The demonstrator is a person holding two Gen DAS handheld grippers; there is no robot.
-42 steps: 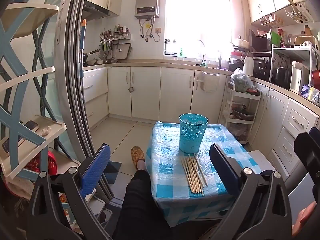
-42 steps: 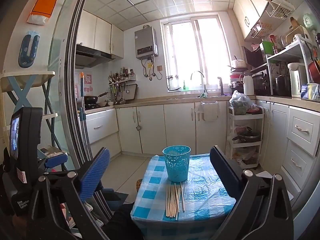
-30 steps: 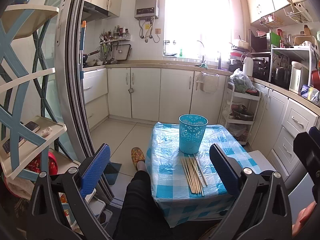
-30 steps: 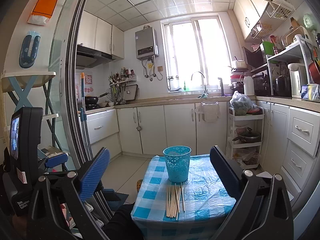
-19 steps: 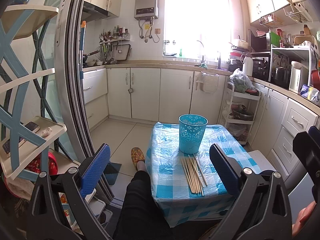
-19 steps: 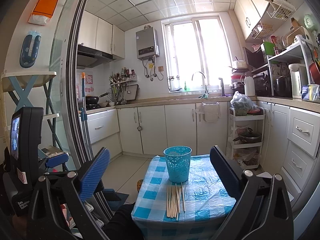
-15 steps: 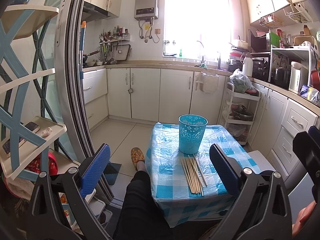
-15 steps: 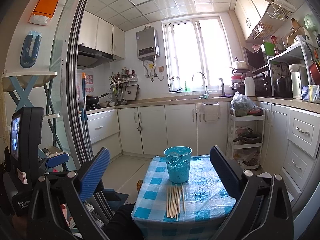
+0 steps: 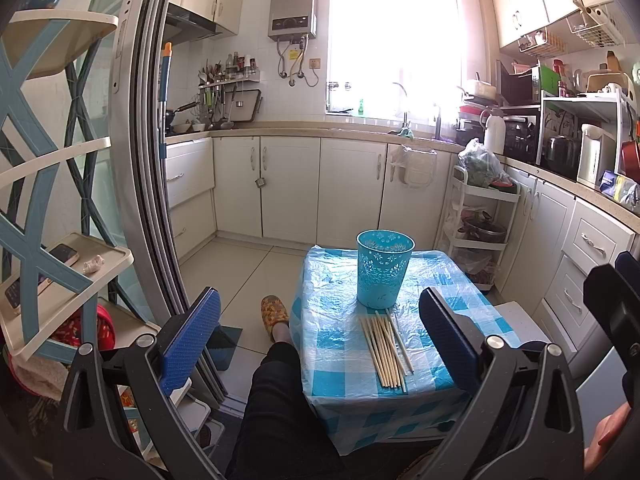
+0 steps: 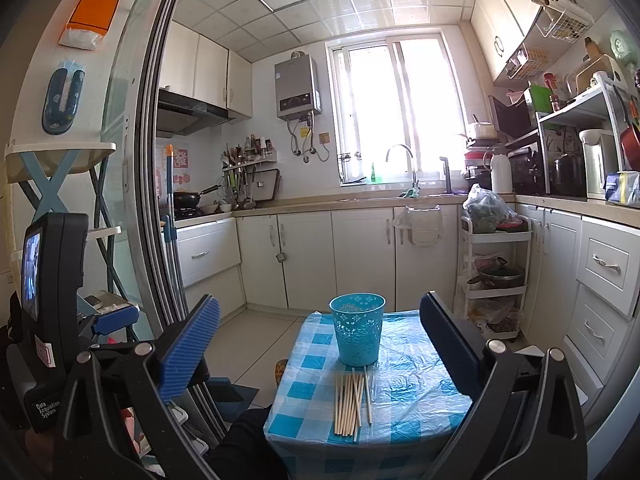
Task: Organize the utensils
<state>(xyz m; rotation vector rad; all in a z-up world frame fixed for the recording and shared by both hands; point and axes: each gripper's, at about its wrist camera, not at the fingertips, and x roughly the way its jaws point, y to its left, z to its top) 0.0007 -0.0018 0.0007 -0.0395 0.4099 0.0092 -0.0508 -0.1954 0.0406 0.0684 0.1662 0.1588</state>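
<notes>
Chopsticks (image 9: pixel 386 346) lie bundled just near of the upright blue basket (image 9: pixel 383 274), ready for loading; both the left gripper (image 9: pixel 320 332) and right gripper (image 10: pixel 320 334) hover wide open, empty.

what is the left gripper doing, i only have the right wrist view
observer: the left gripper is open, nothing between its pads, aimed at the table.
operator: anything left of the table to mind
observer: a leg in dark trousers stretches along that side to a slippered foot on the floor.
operator: is the basket empty
observer: the left view looks partly into the basket; no chopsticks show inside, they lie on the cloth.
</notes>
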